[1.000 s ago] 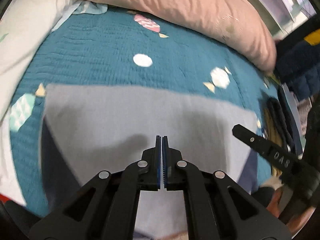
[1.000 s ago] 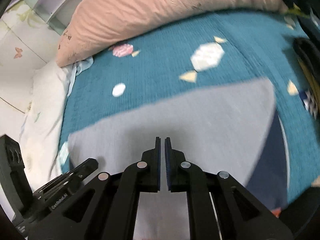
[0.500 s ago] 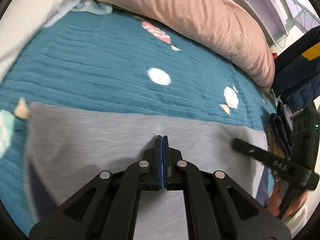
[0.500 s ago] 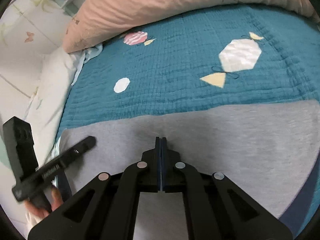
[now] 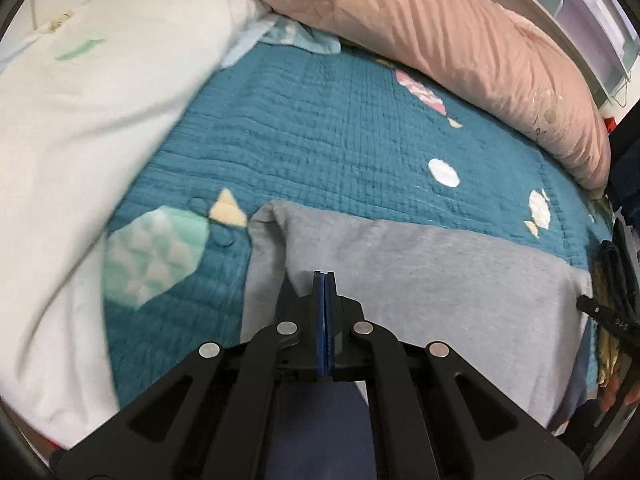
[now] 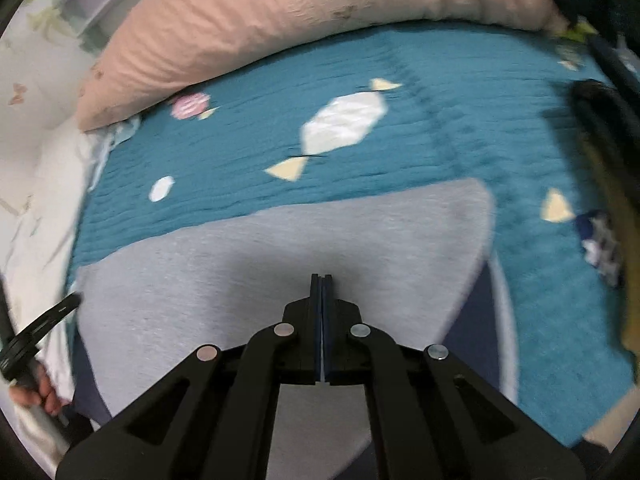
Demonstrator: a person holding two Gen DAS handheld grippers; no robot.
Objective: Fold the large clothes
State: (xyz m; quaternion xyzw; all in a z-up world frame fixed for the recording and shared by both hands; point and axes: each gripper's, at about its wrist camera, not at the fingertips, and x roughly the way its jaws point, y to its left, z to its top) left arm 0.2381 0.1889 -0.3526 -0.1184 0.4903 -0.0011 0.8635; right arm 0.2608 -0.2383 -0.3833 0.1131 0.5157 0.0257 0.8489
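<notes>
The grey garment (image 5: pixel 432 280) lies folded on the teal quilt (image 5: pixel 320 140), filling the lower middle of both views, with a dark blue layer showing under its edges. The left gripper (image 5: pixel 325 276) is closed above the garment's 9 o'clock corner, nothing visibly between its pads. The right gripper (image 6: pixel 321 278) is closed over the cloth's middle, likewise empty. A pink pillow (image 6: pixel 280 20) lies at 12 o'clock. No writing is readable.

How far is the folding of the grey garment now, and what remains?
Done: the grey garment lies on the teal quilt, one layer laid over, navy inside showing at its edges. In hand: nothing visibly; the left gripper and right gripper are shut above it. Left: probably further folds.
</notes>
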